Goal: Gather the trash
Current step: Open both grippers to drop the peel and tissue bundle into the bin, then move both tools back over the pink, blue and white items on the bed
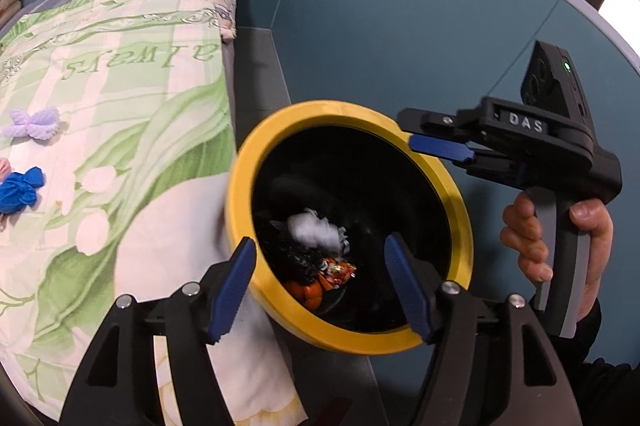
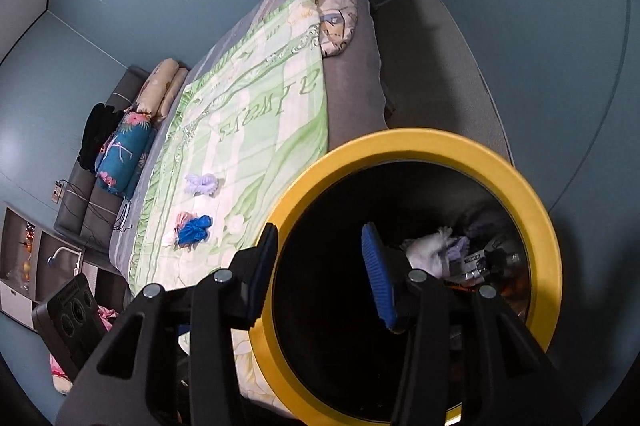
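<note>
Left wrist view
- Left gripper (image 1: 320,284): jaws spread wide with nothing between them, aimed into the mouth of the bin.
- Trash bin (image 1: 450,186): black inside with a yellow rim, tilted so its opening faces the camera, next to the edge of the bed.
- Bin contents: a white crumpled wad (image 1: 318,232), dark curly material below it, and an orange and red wrapper (image 1: 328,276) at the bottom.
- Right gripper (image 1: 434,148): black body lettered "DAS", blue pad on the yellow rim at the upper right; jaws pinched on the rim.
- Right hand (image 1: 560,238): wrapped around the gripper's grey handle.
- Bed (image 1: 120,66): green and white floral cover printed with the word "always".
- Trash on the bed: a pale purple bundle (image 1: 34,122) and, nearer the left edge, a blue crumpled piece (image 1: 20,190), apart from each other.

Right wrist view
- Right gripper (image 2: 320,270): jaws narrow, one finger outside the bin's yellow rim (image 2: 500,158) and one inside, clamping the wall.
- Bin contents: white and pale purple scraps (image 2: 436,252) with dark bits against the far inner wall.
- Bed cover (image 2: 248,114): the purple bundle (image 2: 202,184) and the blue piece (image 2: 194,230) lie on it, left of the bin.
- Head of the bed: rolled pillows (image 2: 160,90) and a teal floral bolster (image 2: 124,154).
- Lower left: a black device (image 2: 70,310), cut off by the frame.
</note>
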A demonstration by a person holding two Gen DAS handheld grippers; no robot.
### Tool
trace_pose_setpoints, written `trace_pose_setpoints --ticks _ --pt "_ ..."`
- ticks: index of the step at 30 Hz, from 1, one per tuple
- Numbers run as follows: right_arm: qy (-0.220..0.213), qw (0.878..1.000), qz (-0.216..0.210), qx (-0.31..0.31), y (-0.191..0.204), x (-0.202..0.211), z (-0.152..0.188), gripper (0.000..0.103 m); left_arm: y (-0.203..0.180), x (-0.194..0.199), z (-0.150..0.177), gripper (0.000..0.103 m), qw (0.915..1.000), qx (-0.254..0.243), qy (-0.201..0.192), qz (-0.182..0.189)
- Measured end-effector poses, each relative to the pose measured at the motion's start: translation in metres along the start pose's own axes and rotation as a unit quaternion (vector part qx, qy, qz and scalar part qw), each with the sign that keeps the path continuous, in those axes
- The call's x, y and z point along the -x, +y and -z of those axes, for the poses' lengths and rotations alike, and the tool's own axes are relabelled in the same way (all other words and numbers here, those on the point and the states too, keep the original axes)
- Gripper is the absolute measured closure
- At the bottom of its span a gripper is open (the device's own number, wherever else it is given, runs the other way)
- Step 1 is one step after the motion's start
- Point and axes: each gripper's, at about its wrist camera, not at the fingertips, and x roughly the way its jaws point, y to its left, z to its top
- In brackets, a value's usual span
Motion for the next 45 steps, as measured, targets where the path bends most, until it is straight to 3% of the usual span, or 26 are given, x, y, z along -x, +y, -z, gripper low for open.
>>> trace_pose_setpoints --ticks 7,9,13,23,35,45 --pt "-0.008 1.0 -0.011 0.025 0.019 0.004 -0.003 0.06 0.02 0.024 -0.007 0.037 0.9994 0.017 -0.027 -0.014" --pt "-0.008 0.999 -0.016 0.036 0.028 0.003 -0.004 0.06 0.026 0.032 -0.01 0.033 0.9989 0.021 -0.036 -0.02" --pt "-0.009 0.998 -0.025 0.062 0.052 0.0 -0.007 0.054 0.039 0.046 -0.013 0.03 0.9976 0.03 -0.053 -0.033" --pt "0.001 0.992 -0.057 0.114 0.11 -0.027 -0.007 0.048 0.096 0.075 -0.011 0.024 0.991 0.073 -0.084 -0.075" --pt "0.045 0.981 -0.068 0.174 0.176 -0.09 -0.003 0.048 0.209 0.107 0.01 0.022 0.9678 0.163 -0.104 -0.162" --pt "0.083 0.961 -0.072 0.256 0.219 -0.168 0.008 0.048 0.295 0.109 0.013 0.022 0.9509 0.223 -0.101 -0.19"
